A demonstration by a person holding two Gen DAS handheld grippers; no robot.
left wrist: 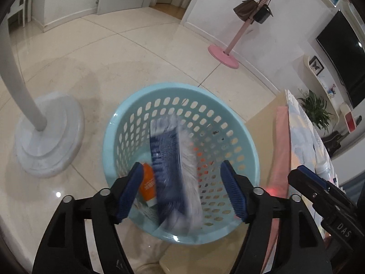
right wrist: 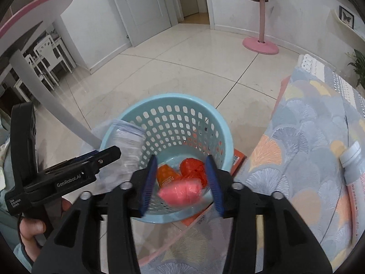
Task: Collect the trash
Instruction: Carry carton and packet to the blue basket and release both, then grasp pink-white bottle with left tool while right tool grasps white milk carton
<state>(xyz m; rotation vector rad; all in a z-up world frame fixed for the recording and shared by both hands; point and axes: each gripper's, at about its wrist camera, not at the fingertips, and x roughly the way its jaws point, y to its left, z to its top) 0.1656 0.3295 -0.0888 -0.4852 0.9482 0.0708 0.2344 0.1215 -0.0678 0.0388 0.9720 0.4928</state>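
Both grippers hang over a pale blue perforated plastic basket (left wrist: 182,123) on the tiled floor. The left gripper (left wrist: 182,191), fingers spread, has a blurred blue-and-white wrapper (left wrist: 173,166) between them, seemingly dropping in. The right gripper (right wrist: 181,182), fingers also spread, has a pink bundle (right wrist: 180,194) loose between them. An orange tube (left wrist: 148,187) and red crumpled bag (right wrist: 194,171) already lie inside. A white bottle (right wrist: 351,159) remains on the patterned cloth, possibly next.

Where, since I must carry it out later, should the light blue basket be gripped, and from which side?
Take the basket by its rim, coming straight down from above and straddling the thin perforated wall. It stands upright on the floor, mouth open, so the rim is exposed.
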